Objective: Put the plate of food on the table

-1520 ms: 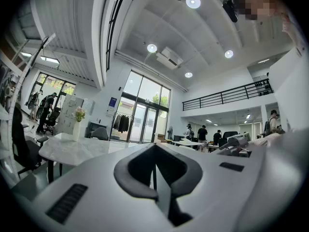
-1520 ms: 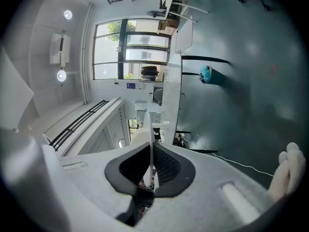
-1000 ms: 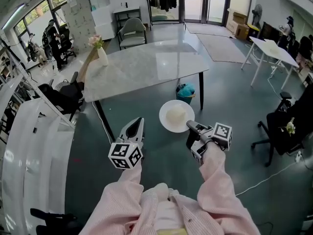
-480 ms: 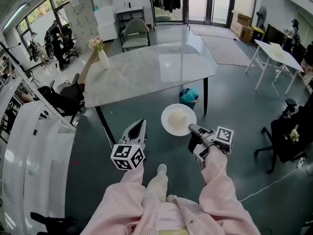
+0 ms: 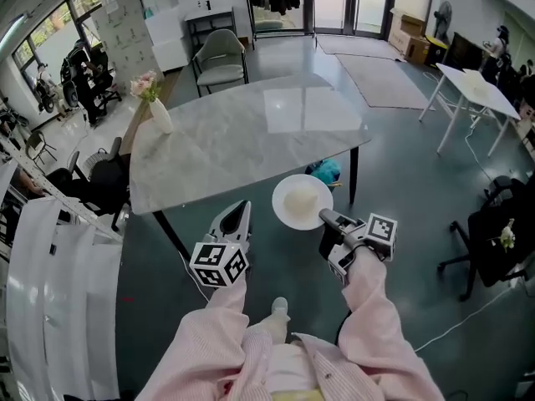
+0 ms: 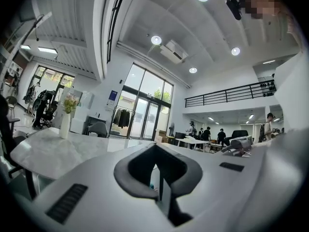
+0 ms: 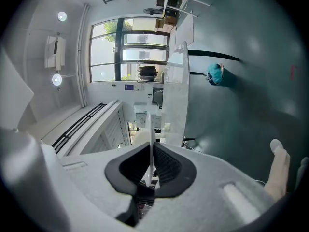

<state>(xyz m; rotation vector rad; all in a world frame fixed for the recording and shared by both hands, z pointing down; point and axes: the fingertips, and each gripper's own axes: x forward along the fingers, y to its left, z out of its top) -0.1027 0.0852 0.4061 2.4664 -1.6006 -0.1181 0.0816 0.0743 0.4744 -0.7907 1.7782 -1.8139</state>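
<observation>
A white plate (image 5: 302,201) with a pale mound of food is held out level in front of me, just off the near edge of the marble table (image 5: 242,136). My right gripper (image 5: 328,220) is shut on the plate's near rim. In the right gripper view the plate (image 7: 151,129) shows edge-on as a thin white line pinched between the dark pads of that gripper (image 7: 151,170), with the table (image 7: 176,95) ahead of it. My left gripper (image 5: 241,211) hangs to the plate's left, shut and holding nothing. In its own view the left gripper (image 6: 158,178) points over the tabletop (image 6: 58,149).
A white vase with pink flowers (image 5: 155,107) stands at the table's far left corner. A teal bag (image 5: 324,171) sits under the table's right side. A grey chair (image 5: 219,57) is behind the table, a white folding table (image 5: 468,86) and a black office chair (image 5: 493,232) to the right, white shelving (image 5: 50,266) at left.
I have come nearer to the table, so its near edge now lies closer to the plate. Both grippers keep their pose, and the plate stays gripped.
</observation>
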